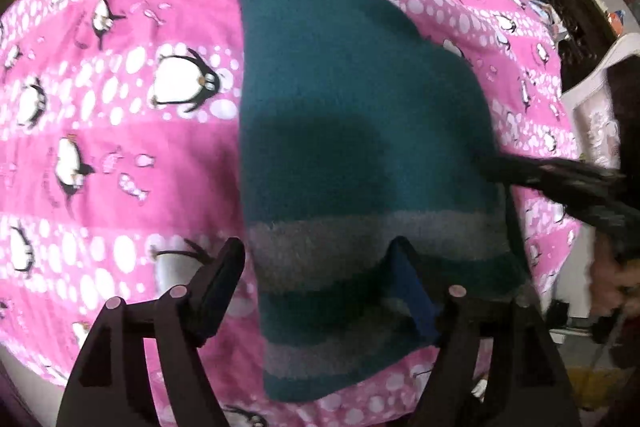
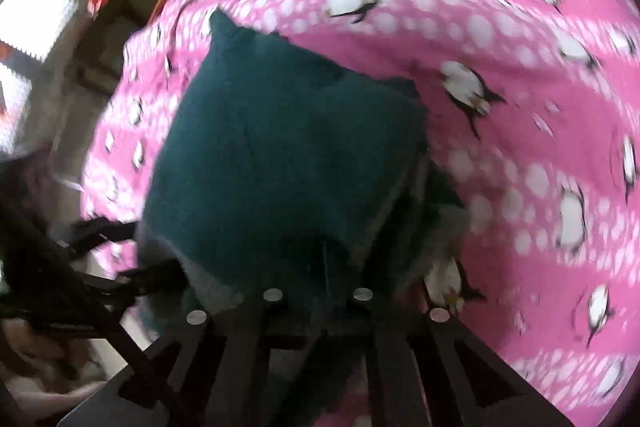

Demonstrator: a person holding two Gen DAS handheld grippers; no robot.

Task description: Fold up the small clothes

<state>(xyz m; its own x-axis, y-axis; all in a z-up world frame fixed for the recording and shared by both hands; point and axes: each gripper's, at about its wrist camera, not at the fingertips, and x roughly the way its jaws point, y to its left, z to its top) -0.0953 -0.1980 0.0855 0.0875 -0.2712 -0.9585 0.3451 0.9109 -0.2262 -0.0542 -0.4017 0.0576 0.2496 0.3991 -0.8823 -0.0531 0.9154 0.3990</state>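
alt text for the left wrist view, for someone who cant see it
A teal garment with grey stripes lies on a pink penguin-print blanket. The left gripper is open over its striped near end. The right gripper reaches its right edge.

Right gripper [image 2: 318,291] tips buried in blurred teal garment [image 2: 280,155]; grip indiscernible.

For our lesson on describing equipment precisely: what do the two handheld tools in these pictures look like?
The left tool has two dark, nearly black wedge-shaped fingers on angular linkage bars with round pale pins; one inner pad looks blue. The right tool has the same dark bars and round silvery pins. No cables, markings or sleeves are clearly visible.
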